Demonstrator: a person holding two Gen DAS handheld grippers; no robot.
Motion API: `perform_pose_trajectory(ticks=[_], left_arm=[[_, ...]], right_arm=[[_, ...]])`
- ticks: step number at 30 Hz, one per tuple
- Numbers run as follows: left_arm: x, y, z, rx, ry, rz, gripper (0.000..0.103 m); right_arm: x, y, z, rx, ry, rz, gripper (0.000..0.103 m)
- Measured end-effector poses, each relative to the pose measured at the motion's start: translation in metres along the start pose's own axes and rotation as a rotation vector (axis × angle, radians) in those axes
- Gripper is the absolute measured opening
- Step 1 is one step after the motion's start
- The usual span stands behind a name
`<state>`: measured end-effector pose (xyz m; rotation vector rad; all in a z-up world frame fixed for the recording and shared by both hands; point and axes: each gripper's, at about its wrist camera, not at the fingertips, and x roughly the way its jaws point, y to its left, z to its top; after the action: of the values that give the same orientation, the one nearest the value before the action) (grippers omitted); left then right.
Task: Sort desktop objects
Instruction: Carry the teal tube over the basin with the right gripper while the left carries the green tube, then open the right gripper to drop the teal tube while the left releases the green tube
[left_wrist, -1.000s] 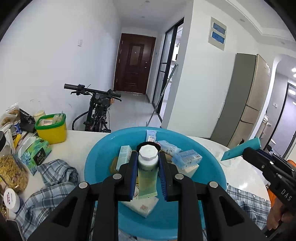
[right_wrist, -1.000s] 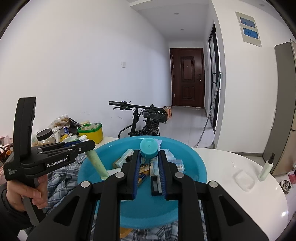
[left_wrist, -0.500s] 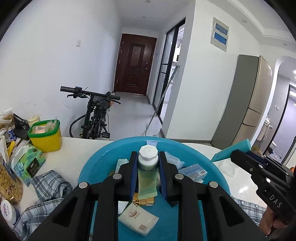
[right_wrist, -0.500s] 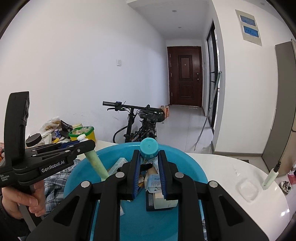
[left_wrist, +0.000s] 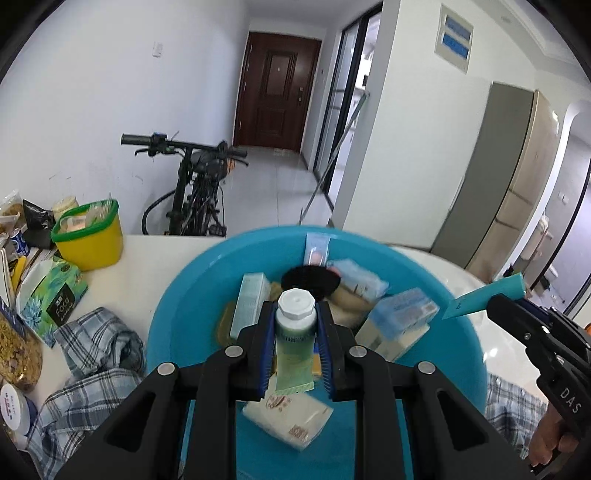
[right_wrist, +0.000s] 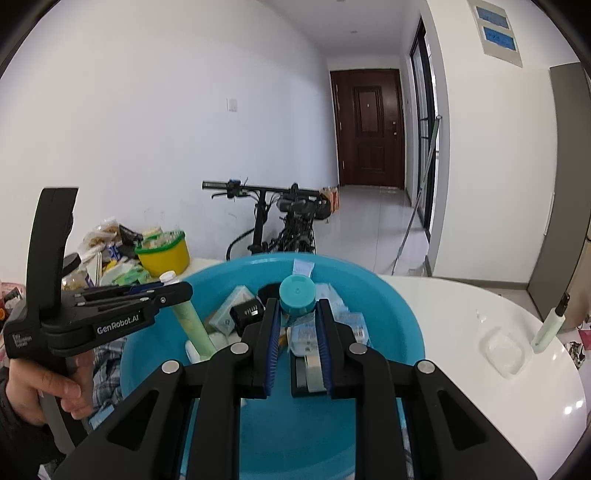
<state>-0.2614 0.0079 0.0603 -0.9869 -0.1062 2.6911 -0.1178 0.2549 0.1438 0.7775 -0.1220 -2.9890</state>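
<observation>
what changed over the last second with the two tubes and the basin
Both grippers came in lower over the blue basin, which now fills more of each view. Unchanged: left gripper holds the green tube, right gripper the teal tube; neither is released.

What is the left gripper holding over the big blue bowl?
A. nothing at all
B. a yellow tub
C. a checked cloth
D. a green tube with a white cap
D: the left gripper is shut on the green tube with its white cap up, above the blue bowl.
</observation>
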Motion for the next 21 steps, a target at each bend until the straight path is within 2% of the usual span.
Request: perform_pose_trajectory(ticks=[5,12,21], left_arm=[[0.008,-0.006,-0.004,0.039,0.066,0.041,0.023],[0.017,-0.008,-0.009,0.047,0.147,0.054,0.023],[0.021,-0.009,-0.013,0.065,0.189,0.061,0.023]], right_arm=[[0.015,0.002,-0.010,-0.009,0.129,-0.021,0.018],[0.034,0.000,-0.022,-0.001,0.282,0.014,0.018],[0.041,-0.002,-0.030,-0.007,0.340,0.005,0.018]])
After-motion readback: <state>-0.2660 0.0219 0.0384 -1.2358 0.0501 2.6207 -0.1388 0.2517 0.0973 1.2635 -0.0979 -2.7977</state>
